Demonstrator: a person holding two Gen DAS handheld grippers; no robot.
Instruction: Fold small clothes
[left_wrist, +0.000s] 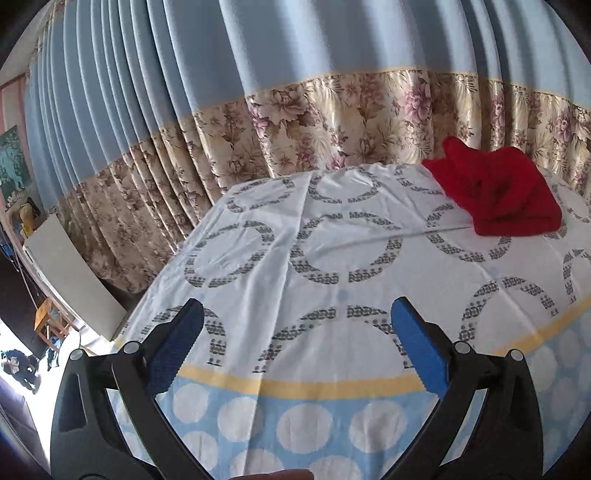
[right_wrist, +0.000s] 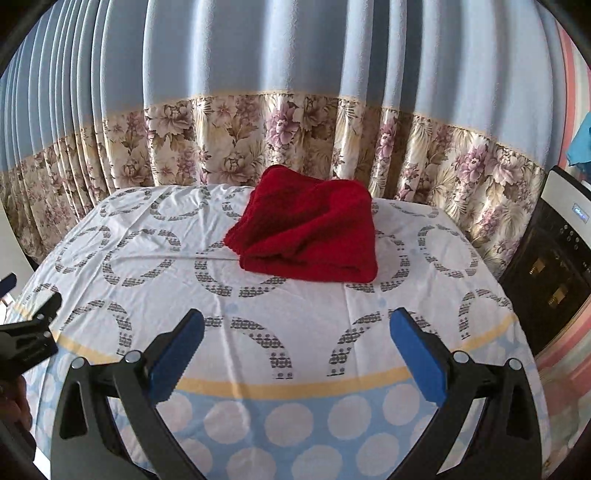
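A folded red knit garment (right_wrist: 308, 230) lies at the far side of the table, near the curtain; in the left wrist view this red garment (left_wrist: 495, 194) sits far right. My right gripper (right_wrist: 297, 326) is open above the near part of the tablecloth (right_wrist: 295, 295), well short of the garment, nothing between its blue pads (right_wrist: 417, 354). My left gripper (left_wrist: 297, 317) is also open and empty, off to the garment's left over the tablecloth (left_wrist: 280, 266). The left gripper (right_wrist: 22, 321) shows at the left edge of the right wrist view.
A blue curtain with a floral band (right_wrist: 295, 140) hangs right behind the table. A black and white appliance (right_wrist: 554, 251) stands at the right. On the left are a white board (left_wrist: 70, 273), a wooden stool (left_wrist: 46, 317) and clutter on the floor.
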